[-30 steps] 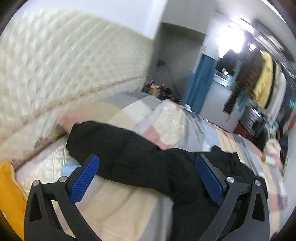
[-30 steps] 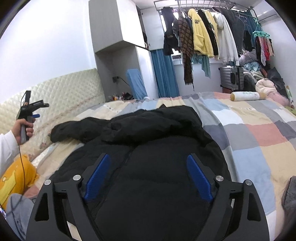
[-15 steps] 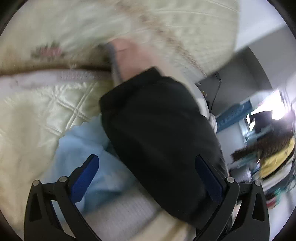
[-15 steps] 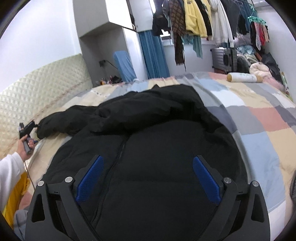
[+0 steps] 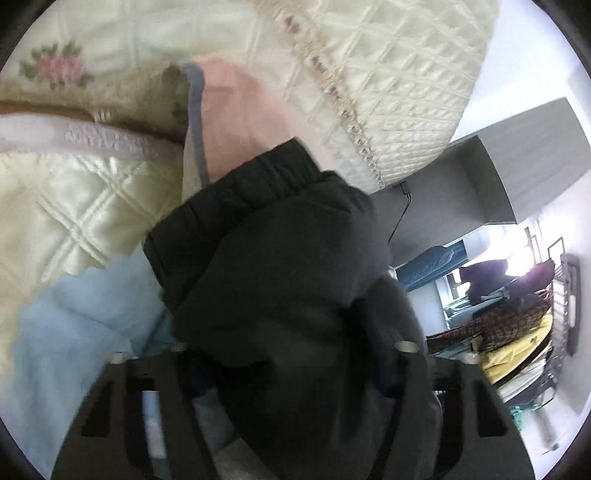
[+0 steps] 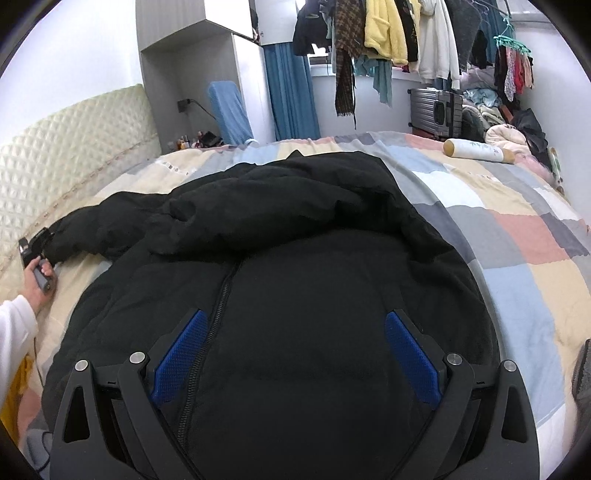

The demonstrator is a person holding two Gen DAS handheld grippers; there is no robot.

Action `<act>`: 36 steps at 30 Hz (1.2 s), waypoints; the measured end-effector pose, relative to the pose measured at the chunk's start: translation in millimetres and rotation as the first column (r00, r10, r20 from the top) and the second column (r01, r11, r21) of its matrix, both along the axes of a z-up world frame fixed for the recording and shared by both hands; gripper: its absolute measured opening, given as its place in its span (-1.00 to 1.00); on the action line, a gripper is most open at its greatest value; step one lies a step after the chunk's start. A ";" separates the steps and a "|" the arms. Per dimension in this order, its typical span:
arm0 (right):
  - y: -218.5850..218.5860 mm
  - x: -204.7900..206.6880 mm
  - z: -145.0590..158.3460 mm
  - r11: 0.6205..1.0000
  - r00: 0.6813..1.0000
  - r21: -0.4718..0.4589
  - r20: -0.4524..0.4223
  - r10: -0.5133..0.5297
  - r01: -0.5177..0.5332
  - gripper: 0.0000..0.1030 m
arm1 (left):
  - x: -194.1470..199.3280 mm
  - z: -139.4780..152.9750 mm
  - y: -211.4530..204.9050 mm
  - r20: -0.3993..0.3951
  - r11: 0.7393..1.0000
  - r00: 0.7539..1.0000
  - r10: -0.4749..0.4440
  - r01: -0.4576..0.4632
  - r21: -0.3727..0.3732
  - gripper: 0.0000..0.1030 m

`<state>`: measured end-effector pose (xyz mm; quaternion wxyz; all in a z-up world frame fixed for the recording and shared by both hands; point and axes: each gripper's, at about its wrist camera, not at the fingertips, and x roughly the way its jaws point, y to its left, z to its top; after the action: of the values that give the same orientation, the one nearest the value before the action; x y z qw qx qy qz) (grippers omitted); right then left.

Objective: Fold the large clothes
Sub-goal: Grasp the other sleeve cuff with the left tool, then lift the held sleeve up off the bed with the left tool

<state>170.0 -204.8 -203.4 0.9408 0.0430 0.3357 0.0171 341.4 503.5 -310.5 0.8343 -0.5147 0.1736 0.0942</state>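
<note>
A large black puffer jacket (image 6: 295, 258) lies spread on the bed, zipper up, one sleeve stretched left toward the headboard. In the left wrist view the sleeve's cuffed end (image 5: 273, 258) fills the space between the fingers of my left gripper (image 5: 291, 369); the fingertips are buried in the fabric. The left gripper also shows small in the right wrist view (image 6: 37, 247), at the sleeve end. My right gripper (image 6: 295, 354) is open, its blue pads (image 6: 412, 354) wide apart over the jacket's lower front.
A patchwork quilt (image 6: 517, 236) covers the bed. A quilted cream headboard (image 6: 66, 155) stands at the left. A cream pillow (image 5: 74, 206) and pale blue cloth (image 5: 74, 325) lie by the sleeve. A roll (image 6: 476, 149) lies at the far right. Clothes (image 6: 388, 33) hang on a rack behind.
My left gripper swung down from the air to the sleeve end and pushed onto it, so the fabric now covers its pads. My right gripper moved closer over the jacket.
</note>
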 end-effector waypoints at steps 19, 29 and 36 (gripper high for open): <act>-17.8 -27.0 20.0 1.000 0.997 0.012 0.073 0.022 -0.023 0.89 | -34.0 162.2 -39.8 -0.125 0.880 0.974 0.188 -0.110 0.463 -0.92; -41.5 -48.5 30.9 0.999 0.992 0.038 0.122 0.027 -0.032 0.89 | -43.8 260.4 -109.8 -0.087 0.807 0.989 0.119 -0.045 0.589 -0.92; -58.2 -61.6 34.6 0.997 0.988 0.061 0.148 0.040 -0.049 0.89 | -47.9 327.3 -188.1 -0.050 0.740 0.998 0.028 0.013 0.672 -0.92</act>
<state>108.4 -263.0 -168.8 0.9605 0.0643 0.2658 0.0519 293.5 315.5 16.8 0.9581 -0.1771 0.1496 0.1685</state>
